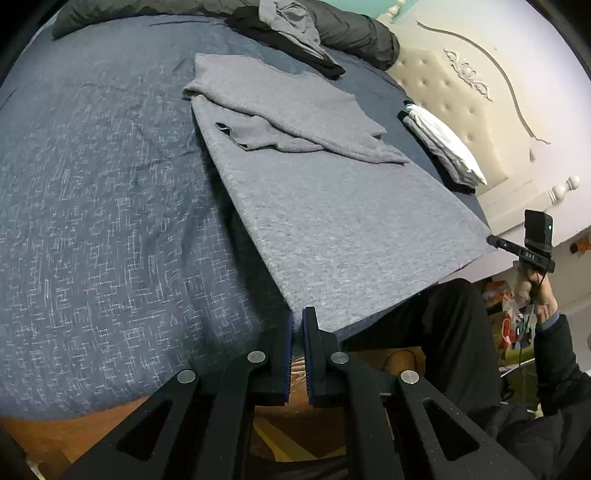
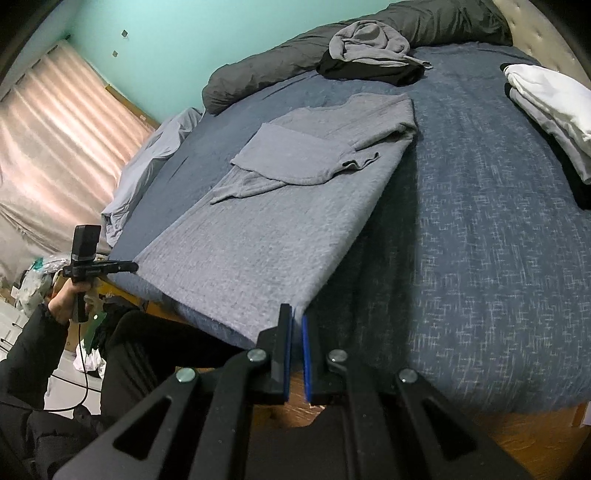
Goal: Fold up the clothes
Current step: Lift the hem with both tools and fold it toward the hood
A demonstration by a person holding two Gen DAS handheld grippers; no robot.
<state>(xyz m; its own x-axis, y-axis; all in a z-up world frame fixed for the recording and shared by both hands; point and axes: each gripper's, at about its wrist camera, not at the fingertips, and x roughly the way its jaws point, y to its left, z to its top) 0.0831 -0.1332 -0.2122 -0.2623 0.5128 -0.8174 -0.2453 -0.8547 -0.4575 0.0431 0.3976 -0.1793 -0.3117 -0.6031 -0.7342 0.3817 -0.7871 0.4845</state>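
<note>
We see no container in either view; the clothes all lie straight on the dark blue bedspread with a white cross-hatch weave (image 1: pixel 103 221), which fills the left half of the left wrist view.

In that view, the grey knitted long-sleeved top (image 1: pixel 314 206) runs from the upper middle of the frame down to the bottom centre. Its sleeves are folded in across the chest, one cuff lying loose at centre left, and its lower body stretches flat and taut towards us. The knit looks soft and flecked, with straight side edges. The left gripper (image 1: pixel 297 328), at bottom centre, has its blue-padded jaws pressed together on the near hem corner of the top. At the right edge, the right gripper (image 1: pixel 496 242), in a person's hand (image 1: pixel 537 291), nips the other hem corner.

Above, at the upper middle, a crumpled grey garment on a black one (image 1: pixel 291 33) rests against a dark rolled quilt (image 1: pixel 354 33). At the right, a folded stack of white, grey and black clothes (image 1: pixel 443 147) sits beside the cream tufted headboard (image 1: pixel 461 96).

In the right wrist view, the left gripper (image 2: pixel 135 266) shows at the left edge pinching its corner, and the right gripper (image 2: pixel 296 325) at bottom centre is clamped on the top's (image 2: pixel 266 236) near corner. A pink pleated curtain (image 2: pixel 55 129) hangs at the upper left.
</note>
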